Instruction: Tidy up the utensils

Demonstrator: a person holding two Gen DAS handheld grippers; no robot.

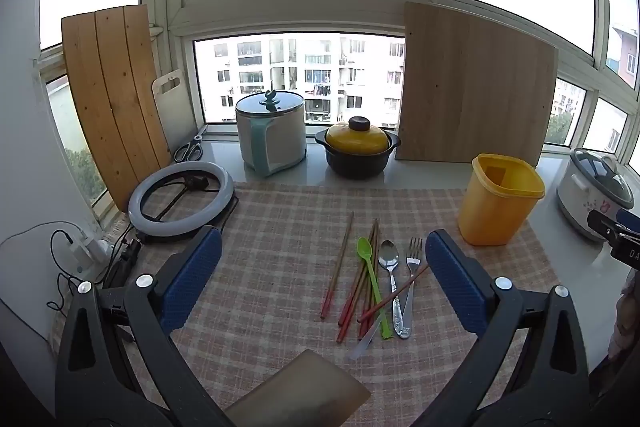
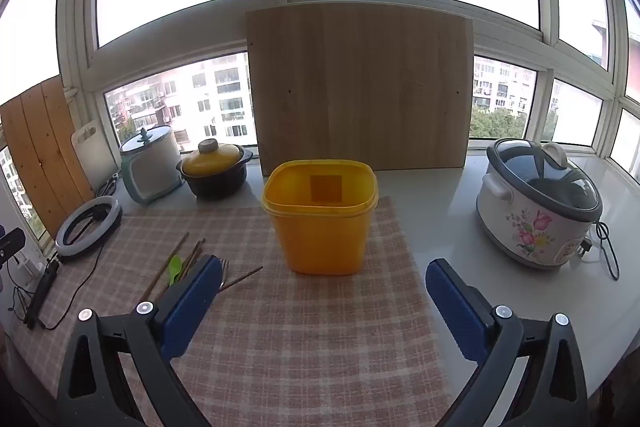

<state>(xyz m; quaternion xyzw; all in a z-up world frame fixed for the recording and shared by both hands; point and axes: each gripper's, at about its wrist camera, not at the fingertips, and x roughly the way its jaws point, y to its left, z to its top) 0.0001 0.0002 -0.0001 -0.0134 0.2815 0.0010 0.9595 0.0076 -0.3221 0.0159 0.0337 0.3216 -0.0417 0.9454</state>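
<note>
Both the left gripper (image 1: 323,281) and right gripper (image 2: 323,289) are held apart, empty; chopsticks (image 1: 338,265) and spoons lie unsorted beside the yellow container (image 2: 320,221), apparently meant for them.

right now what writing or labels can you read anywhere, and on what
"DA", cut off by the frame edge, on the black device at the far right of the left wrist view.
Label on the flowered cooker: too small to read.
Square patch on the yellow container: no legible text.
</note>
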